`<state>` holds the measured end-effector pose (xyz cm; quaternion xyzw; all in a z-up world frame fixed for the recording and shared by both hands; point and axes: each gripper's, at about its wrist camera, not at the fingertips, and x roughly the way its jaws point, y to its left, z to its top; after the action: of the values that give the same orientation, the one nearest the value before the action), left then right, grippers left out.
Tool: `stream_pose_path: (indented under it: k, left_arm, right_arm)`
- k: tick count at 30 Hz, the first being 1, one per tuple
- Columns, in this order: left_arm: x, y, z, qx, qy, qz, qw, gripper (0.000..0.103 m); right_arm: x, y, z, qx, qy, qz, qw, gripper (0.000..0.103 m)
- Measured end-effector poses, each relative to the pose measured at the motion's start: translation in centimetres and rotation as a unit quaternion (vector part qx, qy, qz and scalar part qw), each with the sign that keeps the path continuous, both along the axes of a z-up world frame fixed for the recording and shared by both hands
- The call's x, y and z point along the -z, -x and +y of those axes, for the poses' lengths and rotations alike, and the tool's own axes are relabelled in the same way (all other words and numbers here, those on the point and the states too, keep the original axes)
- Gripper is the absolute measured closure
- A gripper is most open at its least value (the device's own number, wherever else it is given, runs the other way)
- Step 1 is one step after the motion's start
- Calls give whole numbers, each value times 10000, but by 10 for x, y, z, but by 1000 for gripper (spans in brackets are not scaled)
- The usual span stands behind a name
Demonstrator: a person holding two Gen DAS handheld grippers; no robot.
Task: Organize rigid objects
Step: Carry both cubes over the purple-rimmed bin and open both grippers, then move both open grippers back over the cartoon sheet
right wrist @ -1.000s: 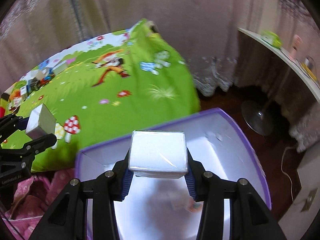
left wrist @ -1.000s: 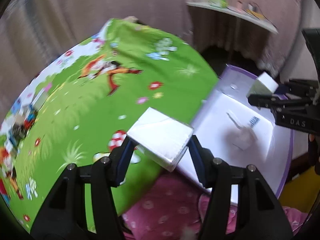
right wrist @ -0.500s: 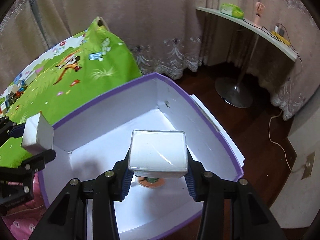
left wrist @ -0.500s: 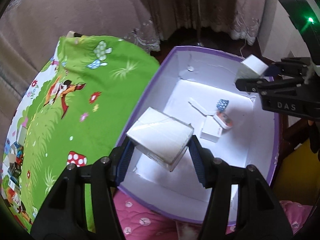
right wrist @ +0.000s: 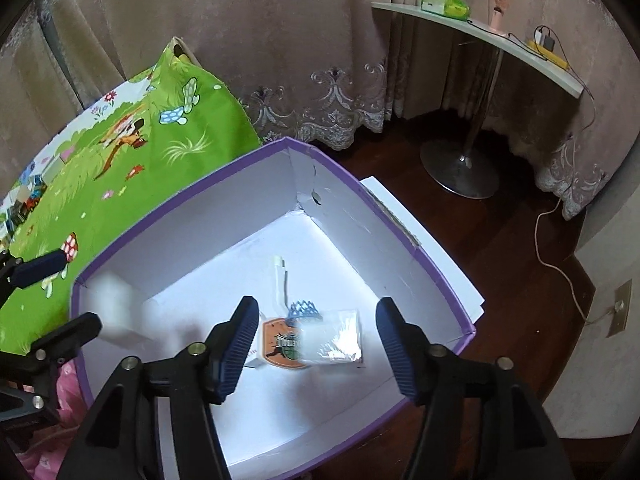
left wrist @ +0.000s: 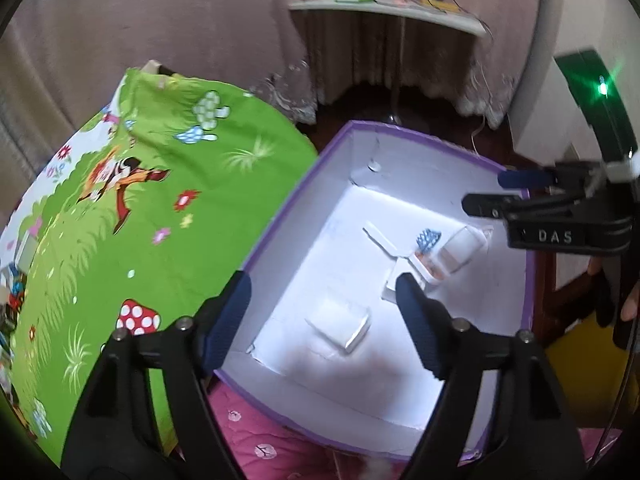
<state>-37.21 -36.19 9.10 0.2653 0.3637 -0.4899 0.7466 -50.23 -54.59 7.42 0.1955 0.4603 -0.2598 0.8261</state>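
A white storage box with a purple rim [left wrist: 291, 208] [right wrist: 200, 220] lies below both grippers. My left gripper [left wrist: 324, 318] hangs over its near end, its jaws opening. A white carton [left wrist: 340, 326], blurred, is free below and between them, down in the box. My right gripper [right wrist: 318, 340] is over the other end, its jaws opening too, and a second white carton [right wrist: 334, 336] sits blurred and free below them. The left wrist view shows the right gripper [left wrist: 508, 192] at the right edge. In the right wrist view, the left gripper [right wrist: 56, 300] is at the left, above the first carton [right wrist: 116, 308].
An orange-labelled pack [right wrist: 282, 344], a small blue piece [right wrist: 304, 310] and a white cable piece [right wrist: 280, 276] lie in the box. A green cartoon bedspread [left wrist: 140, 200] lies to the left and a pink quilt [left wrist: 260, 444] in front. A shelf on a metal stand [right wrist: 480, 40] is over dark floor.
Both grippers swung from the bed's edge to over the storage box. Both then opened and let go of their white cartons, which dropped into the box.
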Motion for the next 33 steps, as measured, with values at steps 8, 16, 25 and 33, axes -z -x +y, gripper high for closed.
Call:
stream_pose_path:
  k: [8, 16, 25, 33]
  left_arm:
    - [-11, -44, 43, -661, 224, -303, 9971, 24]
    - [-3, -129, 143, -2155, 223, -584, 9745, 22]
    - [15, -204, 270, -3567, 96, -827, 9305, 19]
    - [49, -277, 344, -4596, -34, -696, 8854, 18]
  right_arm:
    - [-17, -21, 13, -187, 215, -26, 9996, 40]
    - [-37, -102, 75, -1342, 607, -13, 9891, 40]
    - [-25, -214, 169, -2661, 847, 180, 9600, 40]
    - [18, -326, 252, -3684, 308, 221, 9289, 39]
